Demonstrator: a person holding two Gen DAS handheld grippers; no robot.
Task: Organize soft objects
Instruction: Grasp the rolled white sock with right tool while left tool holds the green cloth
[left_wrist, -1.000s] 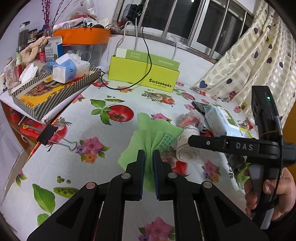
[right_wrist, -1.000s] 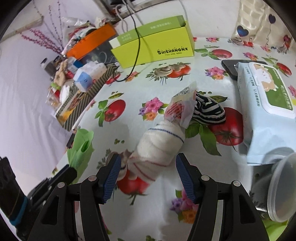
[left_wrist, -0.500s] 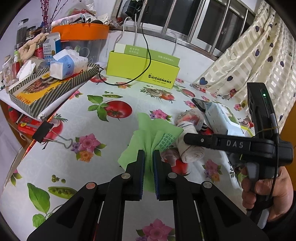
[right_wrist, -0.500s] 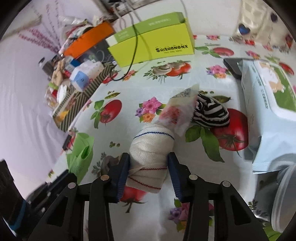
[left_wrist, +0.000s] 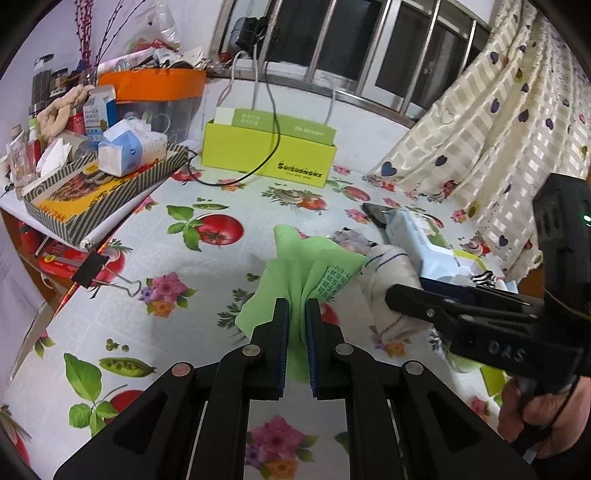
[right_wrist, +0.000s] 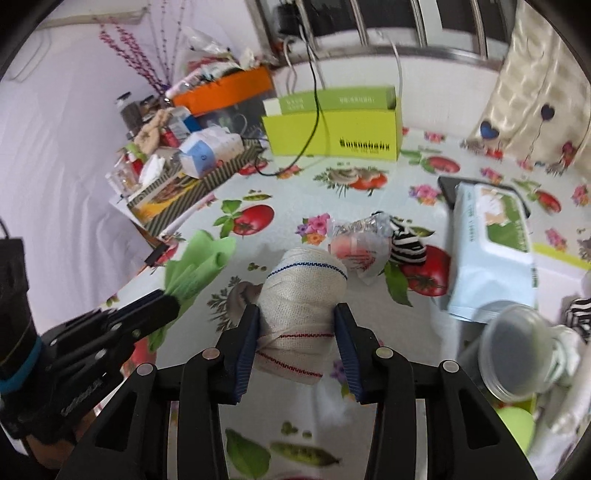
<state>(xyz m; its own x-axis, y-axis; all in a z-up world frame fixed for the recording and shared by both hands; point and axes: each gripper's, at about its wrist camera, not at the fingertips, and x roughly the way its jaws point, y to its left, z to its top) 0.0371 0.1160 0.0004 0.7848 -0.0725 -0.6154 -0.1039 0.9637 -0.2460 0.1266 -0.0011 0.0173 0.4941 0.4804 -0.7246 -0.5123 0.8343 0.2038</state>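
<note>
Left tongs: the left gripper (left_wrist: 296, 314) is clamped on the green cloth (left_wrist: 295, 273), its two blue-padded fingers (left_wrist: 281, 325) pressed close with a fold of fabric bunched between them.
Green cloth: it fans up and away from the pads, crumpled, with a printed label showing on one fold; in the right wrist view the green cloth (right_wrist: 199, 258) sticks out past the tip of the other tool, above the table.
Right tongs: the right gripper (right_wrist: 297, 325) is clamped on the bandage roll (right_wrist: 303, 295), one finger on each side of it.
Bandage roll: a white woven roll with a blue stitched line near its far end and red lines near the tongs; it appears to be raised off the table, tilted away from the camera. In the left wrist view the bandage roll (left_wrist: 388, 280) sits just beside the green cloth, touching or nearly so.
Table: a tablecloth (left_wrist: 147, 266) printed with tomatoes, flowers and peas.
Behind the roll: a small crinkled packet (right_wrist: 354, 247), and beside it a black-and-white striped cloth (right_wrist: 406, 245), both lying on the tablecloth.
Right side: a pale blue pack of wipes (right_wrist: 491, 254) and a clear plastic cup (right_wrist: 517, 350) near the edge.
Far side: a yellow-green box (left_wrist: 269, 151) with a black cable draped over it, and a striped tray (left_wrist: 92, 192) full of clutter.
Holder: a hand (left_wrist: 543, 410) grips the handle of the right tool.
</note>
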